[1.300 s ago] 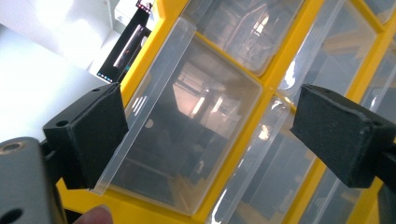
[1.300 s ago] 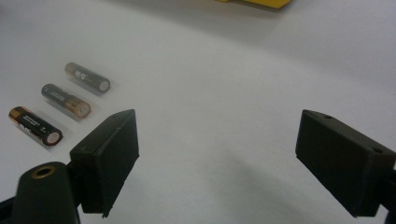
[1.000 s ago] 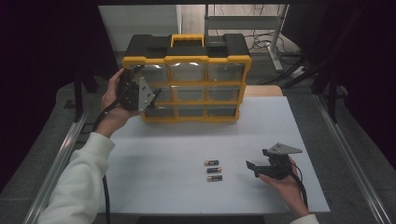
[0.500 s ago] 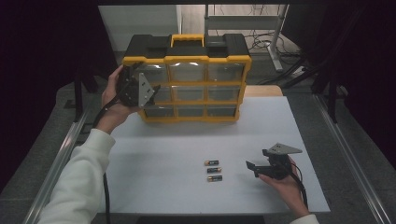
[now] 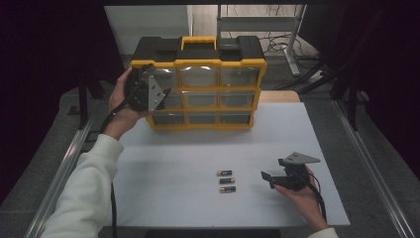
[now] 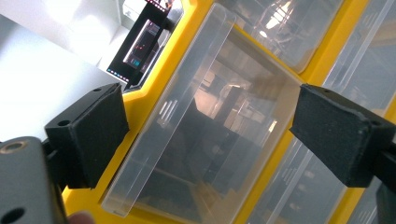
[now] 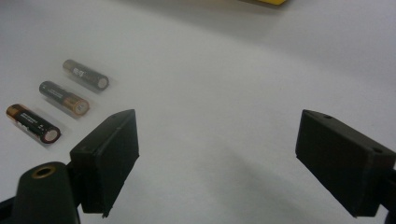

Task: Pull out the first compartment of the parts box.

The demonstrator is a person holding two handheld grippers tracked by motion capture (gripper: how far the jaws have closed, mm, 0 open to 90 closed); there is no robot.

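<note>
Left gripper point(image 6: 208, 135): jaws spread wide, straddling a clear drawer point(image 6: 201, 140) of the yellow organizer point(image 5: 198, 89); nothing pinched, pads not seen pressing on the plastic. From above, left gripper point(image 5: 166, 94) held at the cabinet's left column, about the upper and middle drawers; contact with the drawer front not resolvable from there. Left hand point(image 5: 121, 101) wrapped around the gripper body, white sleeve point(image 5: 84, 193) entering from the bottom edge.

Right gripper point(image 7: 215, 154): jaws wide apart, empty, hovering low over the white table point(image 7: 233, 70). From above, right gripper point(image 5: 267, 179) near the table's front right, jaw tips pointing toward the batteries, short of them. Right hand point(image 5: 302, 196) beneath it, partly cut off at the bottom edge.

Three batteries point(image 5: 227, 181) in a short column on the table, parallel, close together but apart, left of the right gripper. In the right gripper view, batteries point(image 7: 56, 105) at far left, black and copper casings.

Hidden or unclear: drawer contents obscured by reflections in the clear plastic; organizer's rear and right flank out of sight; surroundings beyond the table dark.

Writing: printing on the battery casings too small and blurred to read; no legible label on the organizer.
</note>
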